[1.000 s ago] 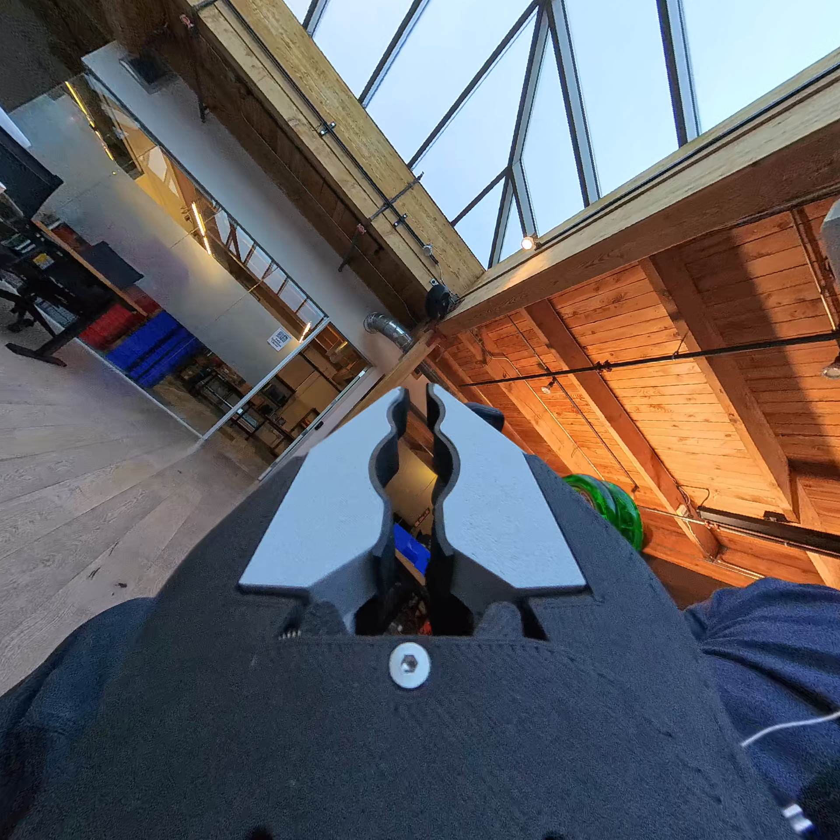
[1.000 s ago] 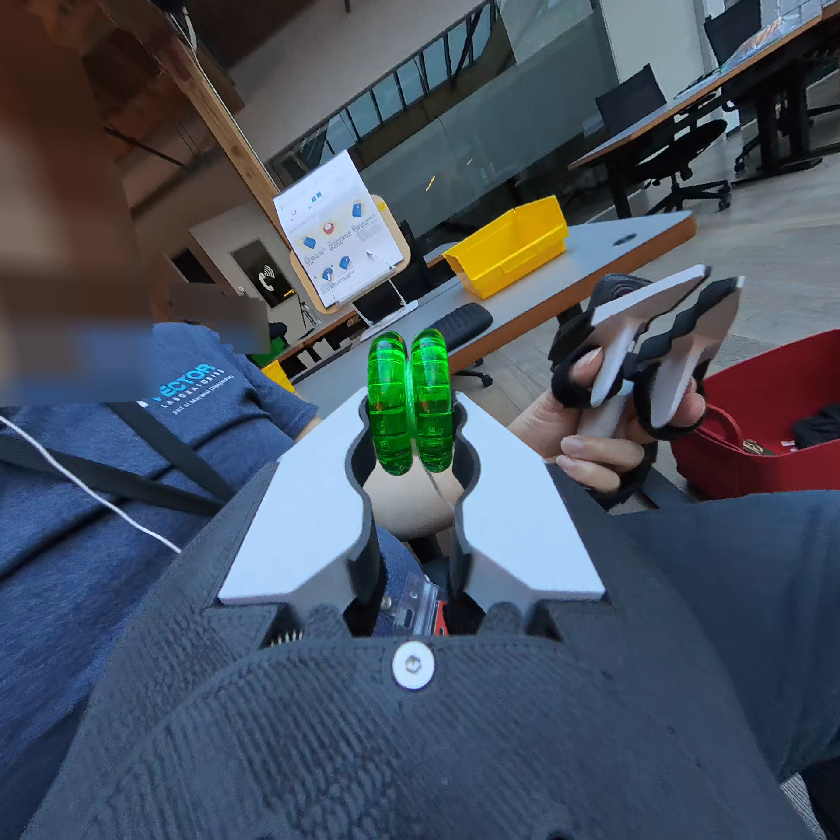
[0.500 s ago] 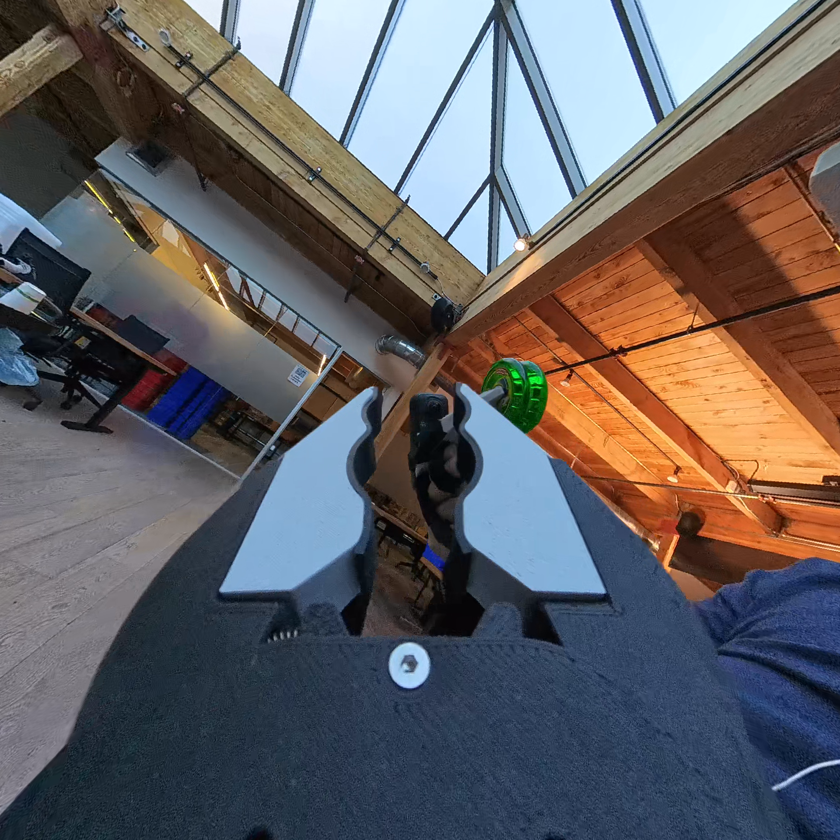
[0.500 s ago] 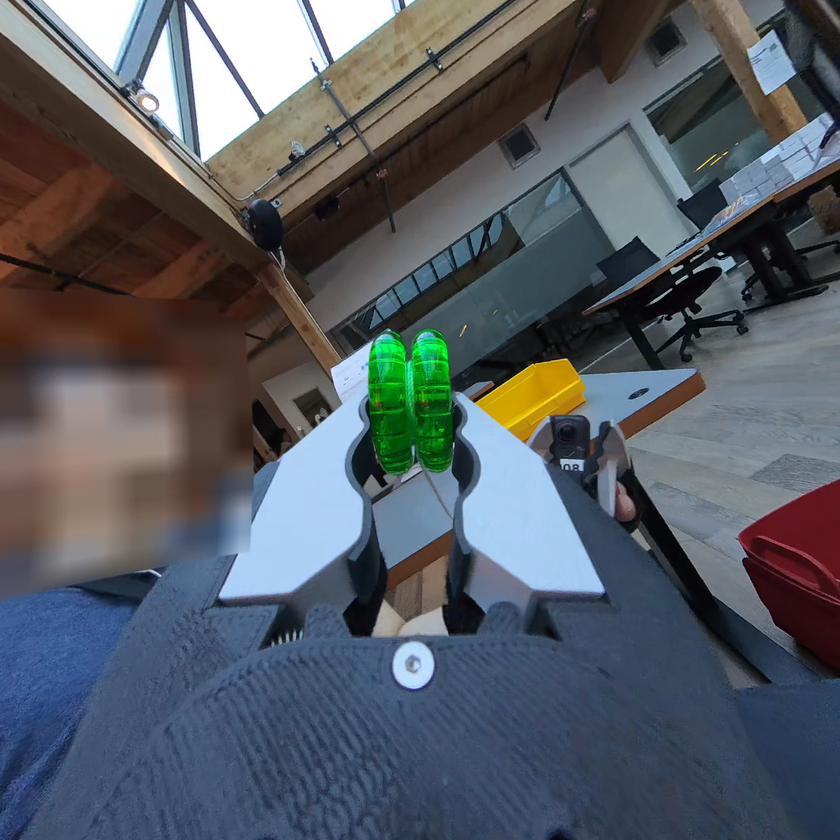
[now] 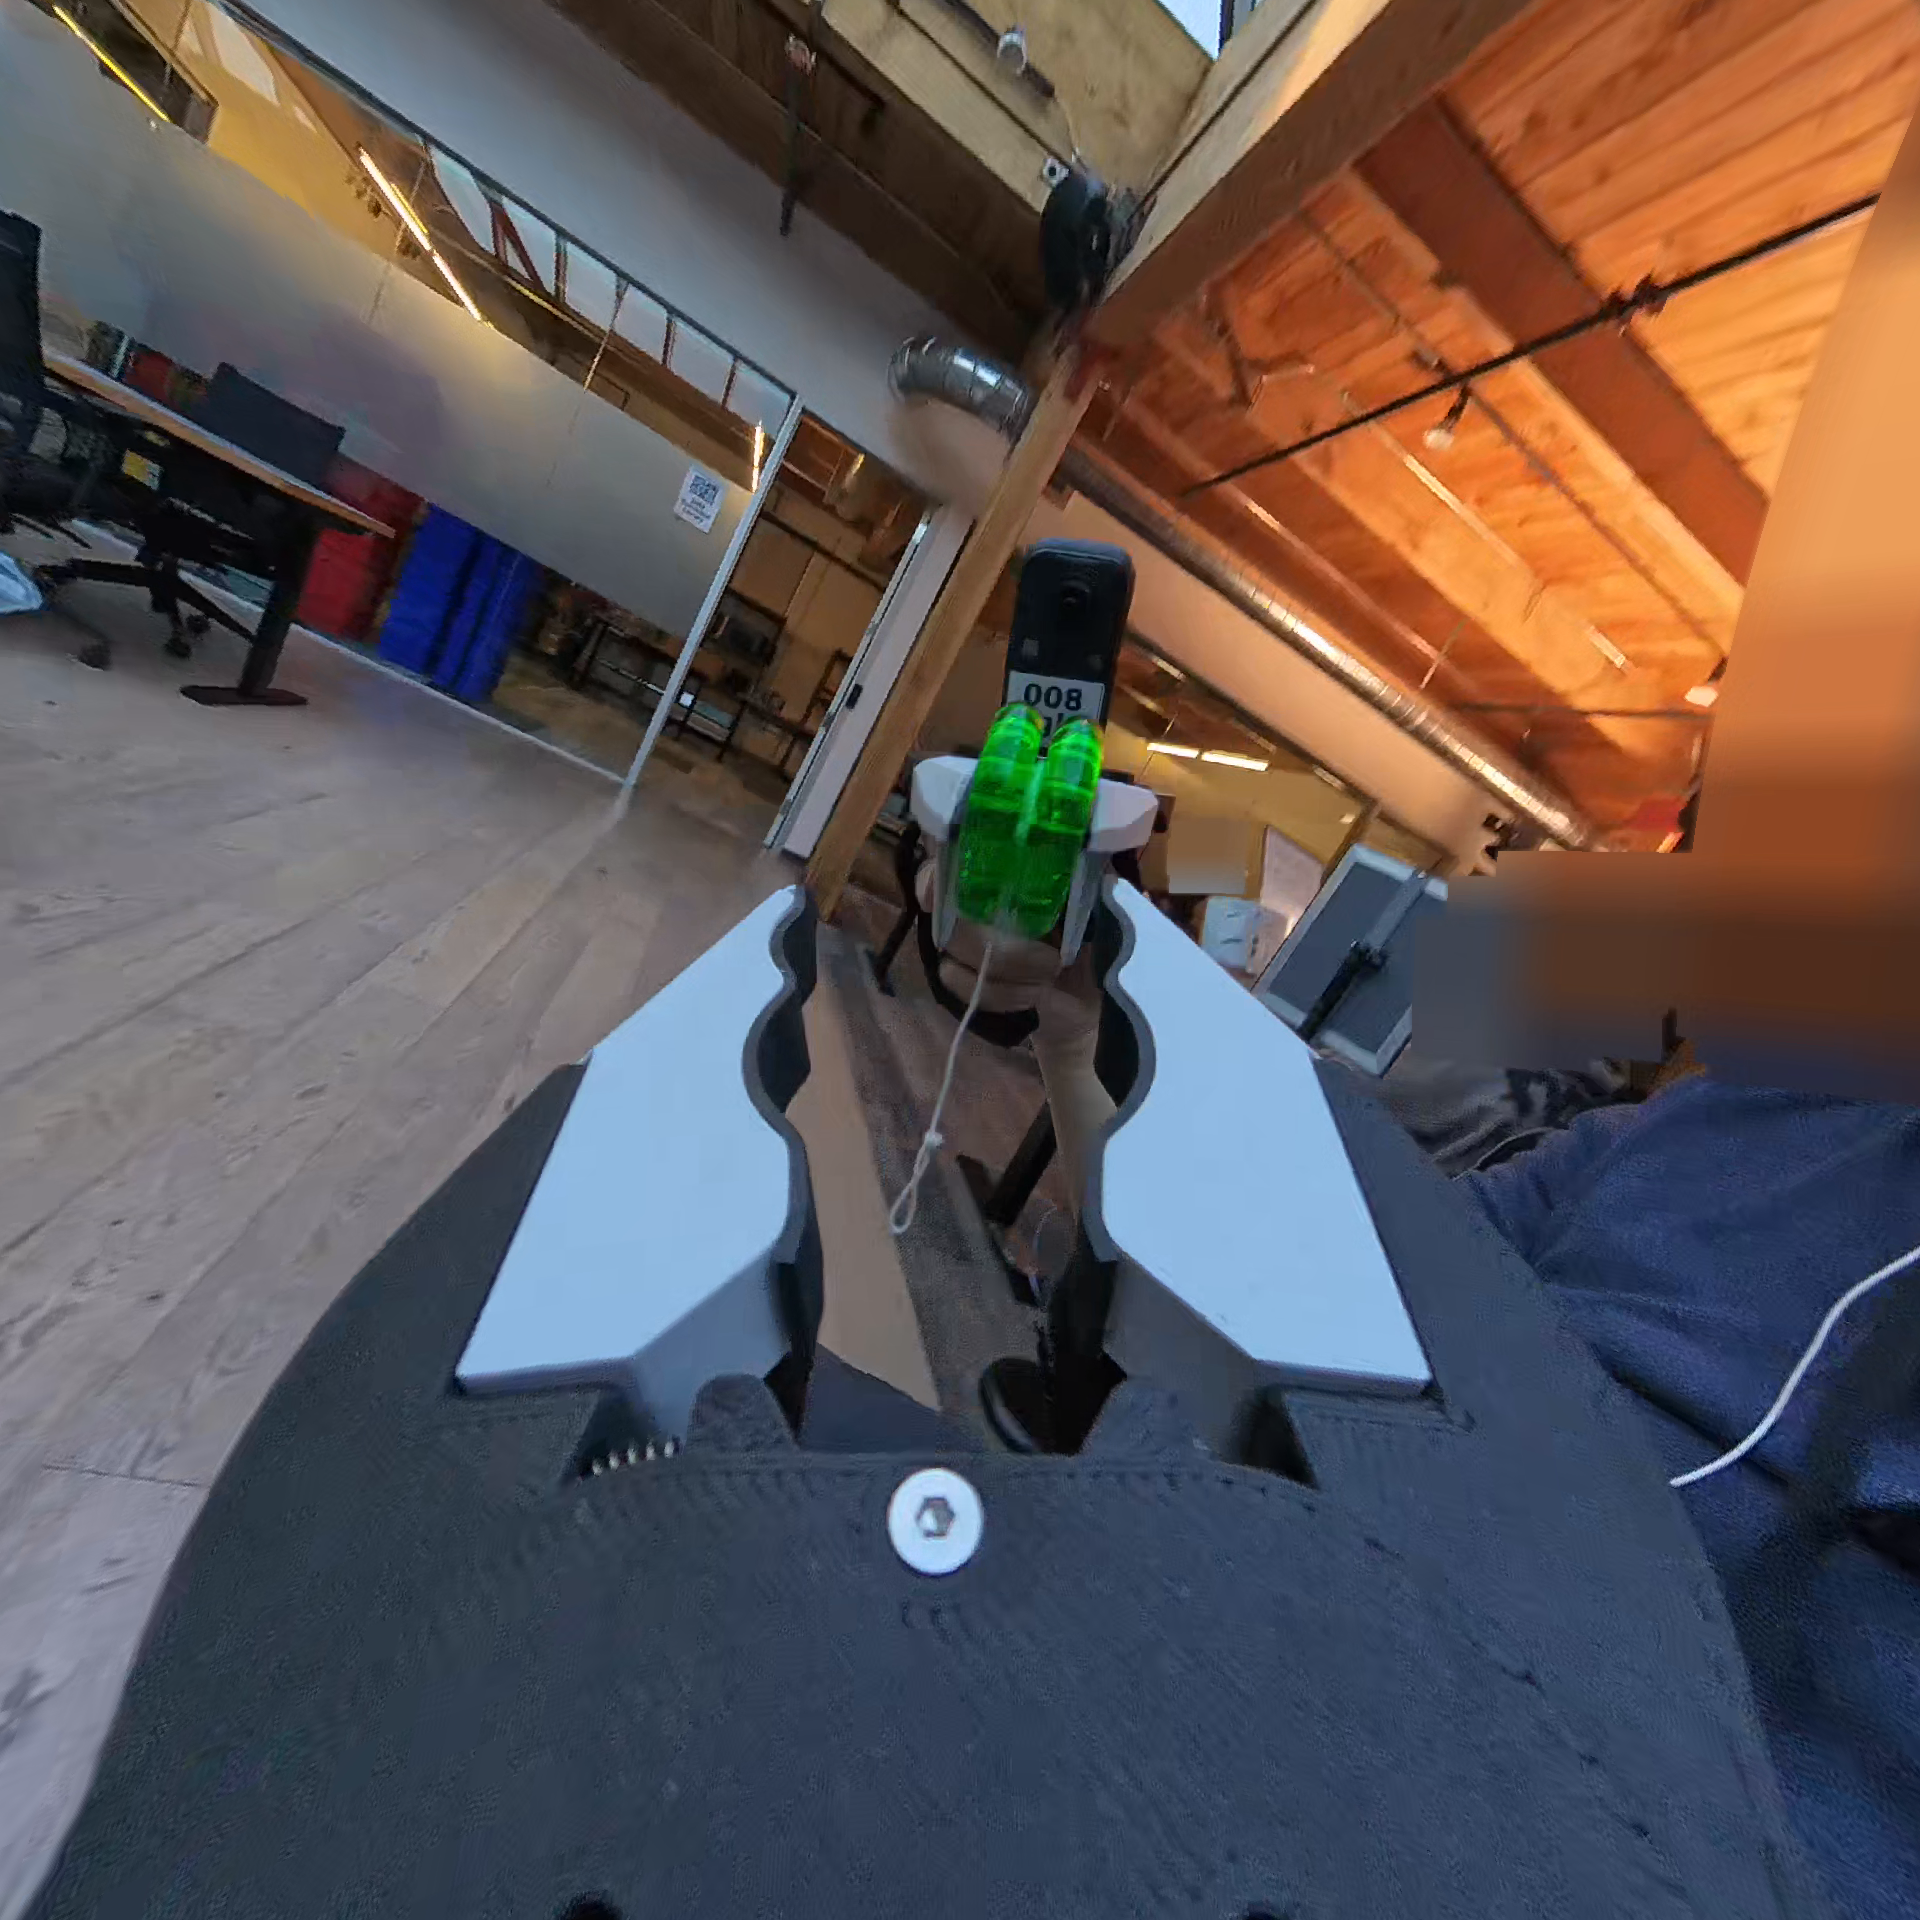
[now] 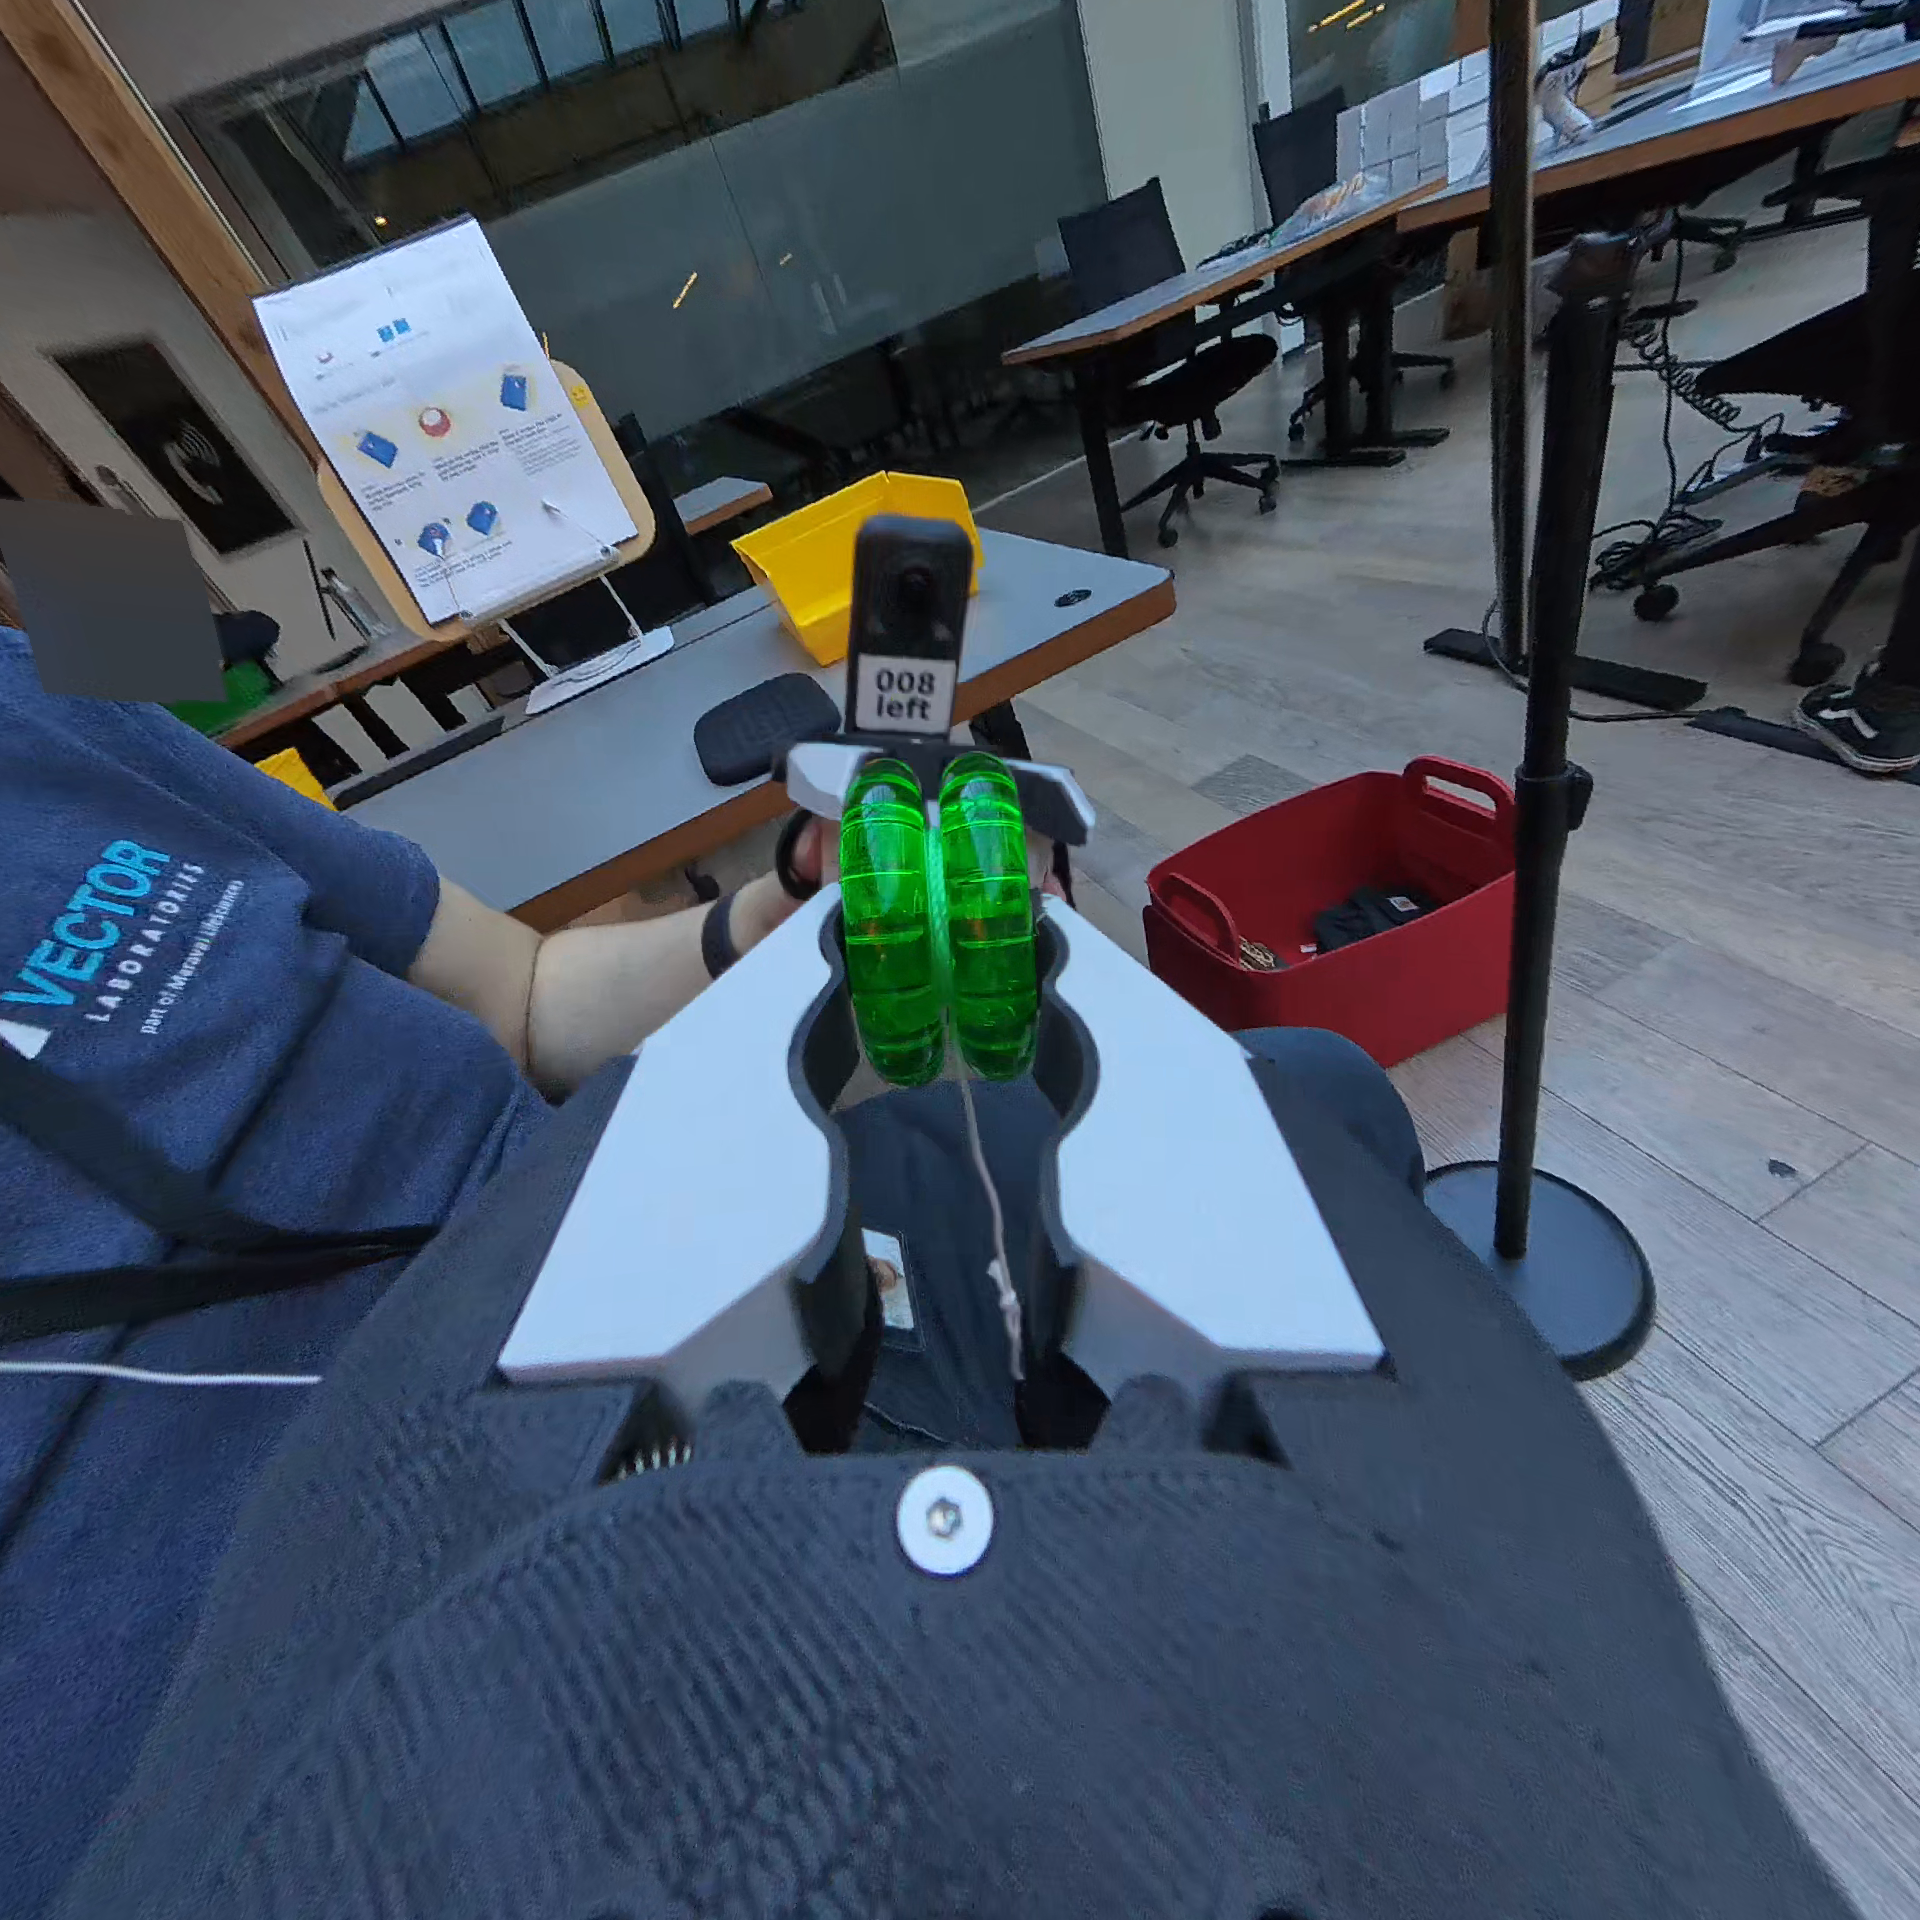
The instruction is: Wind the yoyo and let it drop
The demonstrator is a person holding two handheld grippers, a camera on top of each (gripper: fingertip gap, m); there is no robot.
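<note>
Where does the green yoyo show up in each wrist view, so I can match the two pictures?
Left wrist view: the green yoyo sits just above centre, beyond the open left tool, clamped in the far right tool.
Right wrist view: the yoyo is at centre, gripped between the right tool fingers.
Shared landmark: the white string hanging below it.

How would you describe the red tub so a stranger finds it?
Start at the grey table; on the wooden floor to its right, beside the black stand, sits the red tub. Unlike the yellow bin on the table, it has loop handles.
</note>
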